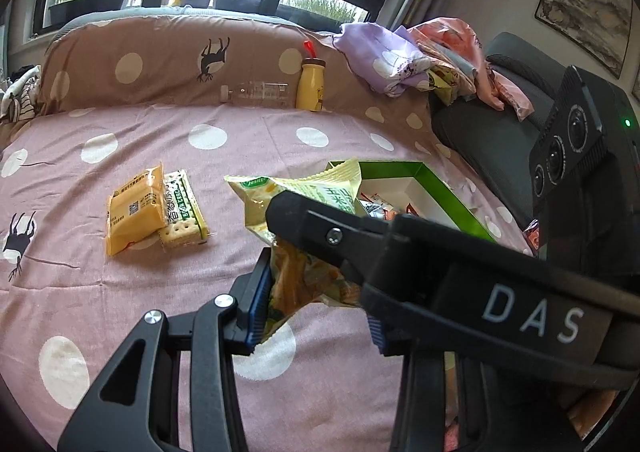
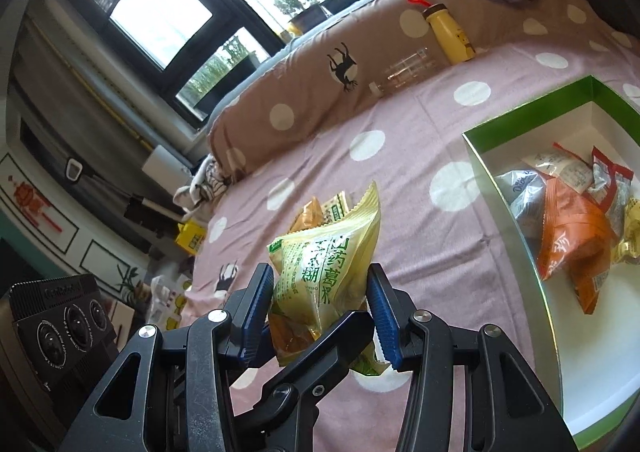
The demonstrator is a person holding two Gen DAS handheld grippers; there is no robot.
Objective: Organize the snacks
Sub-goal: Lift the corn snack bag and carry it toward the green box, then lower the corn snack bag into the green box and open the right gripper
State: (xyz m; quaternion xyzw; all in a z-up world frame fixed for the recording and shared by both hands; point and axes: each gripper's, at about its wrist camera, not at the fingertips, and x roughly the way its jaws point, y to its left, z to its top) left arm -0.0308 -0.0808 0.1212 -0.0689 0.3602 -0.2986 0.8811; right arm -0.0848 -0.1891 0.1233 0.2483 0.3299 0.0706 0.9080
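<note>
A pale yellow-green snack packet (image 1: 304, 195) is held above the pink dotted bed cover, and both grippers meet at it. My left gripper (image 1: 316, 300) has its blue pads against the packet's lower part. My right gripper (image 2: 320, 312) is around the same packet (image 2: 324, 264), and its arm crosses the left wrist view. A green box (image 2: 516, 187) with a white inside lies to the right and holds several snack packets, including an orange one (image 2: 576, 248). An orange-yellow packet (image 1: 134, 207) and a cracker pack (image 1: 184, 211) lie on the bed to the left.
A yellow bottle (image 1: 310, 83) and a clear plastic bottle (image 1: 256, 93) lie against the brown dotted cushion (image 1: 160, 63) at the back. Crumpled clothes (image 1: 400, 55) sit on a grey chair (image 1: 492, 131) at the right. Windows are behind the bed.
</note>
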